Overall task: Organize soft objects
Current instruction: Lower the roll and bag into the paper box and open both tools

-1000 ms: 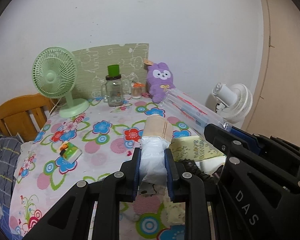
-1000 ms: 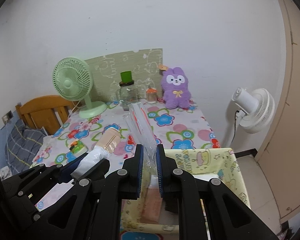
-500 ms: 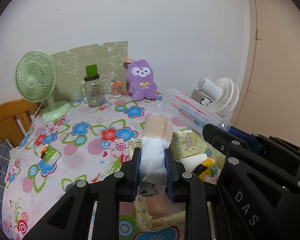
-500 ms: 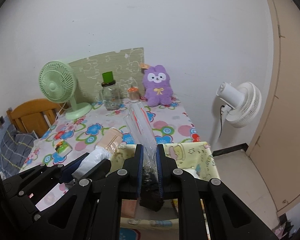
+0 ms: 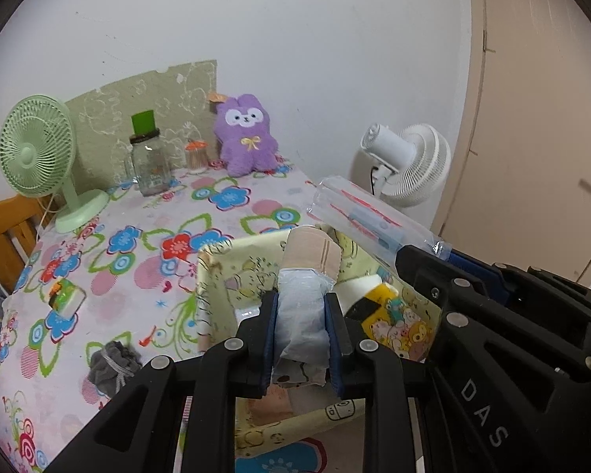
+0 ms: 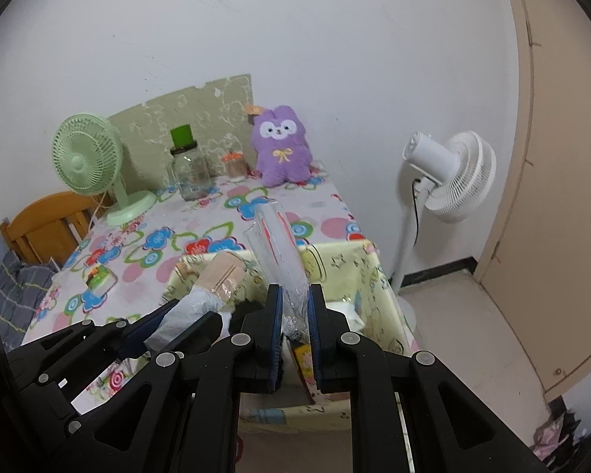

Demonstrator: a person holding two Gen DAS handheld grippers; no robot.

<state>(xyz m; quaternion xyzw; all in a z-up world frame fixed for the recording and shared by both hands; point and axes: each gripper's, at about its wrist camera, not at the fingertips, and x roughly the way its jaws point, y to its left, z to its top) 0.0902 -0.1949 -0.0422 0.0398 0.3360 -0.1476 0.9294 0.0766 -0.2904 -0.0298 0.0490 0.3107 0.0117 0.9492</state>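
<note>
My left gripper is shut on a beige soft roll wrapped in clear plastic, its wrapped end pinched between the blue pads. My right gripper is shut on the lower edge of a clear zip bag with red lines, which stands up from the jaws. Both hang side by side over an open yellow fabric box at the table's right edge, with several small items inside. In the left wrist view, the zip bag sticks out above the box. A purple plush sits at the table's back.
On the flowered tablecloth lie a grey drawstring pouch and a small green-and-white packet. A green desk fan, a glass jar and a small pot stand at the back. A white floor fan and a door are on the right.
Both grippers moved right and lower with their loads, from over the tablecloth to over the yellow box. Neither grip changed.
</note>
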